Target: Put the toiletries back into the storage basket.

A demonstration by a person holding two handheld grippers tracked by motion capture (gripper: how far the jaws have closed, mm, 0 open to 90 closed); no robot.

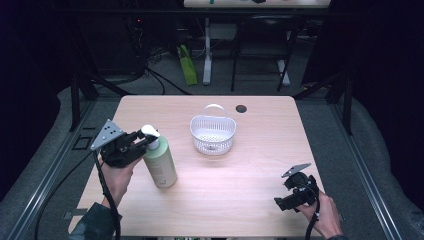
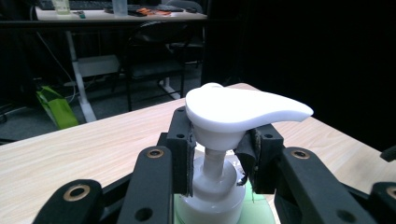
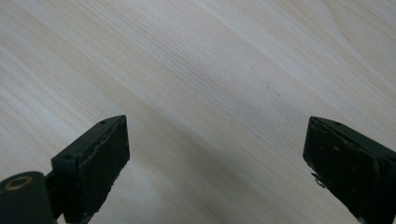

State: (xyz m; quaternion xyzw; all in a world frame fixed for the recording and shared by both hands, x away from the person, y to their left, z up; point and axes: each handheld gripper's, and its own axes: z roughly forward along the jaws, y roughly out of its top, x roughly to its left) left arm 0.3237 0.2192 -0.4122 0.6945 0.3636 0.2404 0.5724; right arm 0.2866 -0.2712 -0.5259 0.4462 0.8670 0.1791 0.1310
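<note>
A pale green pump bottle (image 1: 161, 164) with a white pump head (image 1: 150, 132) stands upright on the left half of the wooden table (image 1: 250, 165). My left gripper (image 1: 141, 141) is shut on the neck of the pump, just under the white head (image 2: 243, 109), one pad on each side of the stem (image 2: 214, 161). A white perforated basket (image 1: 213, 133) with a raised handle sits mid-table, apart from the bottle. My right gripper (image 1: 280, 202) hovers low over bare wood (image 3: 201, 79) near the front right corner, jaws wide apart with nothing between them.
A small dark round hole (image 1: 241, 108) marks the table's far edge behind the basket. Beyond the table are desk legs, cables and a green object (image 1: 187, 65) on the floor. Bare wood lies between the basket and my right gripper.
</note>
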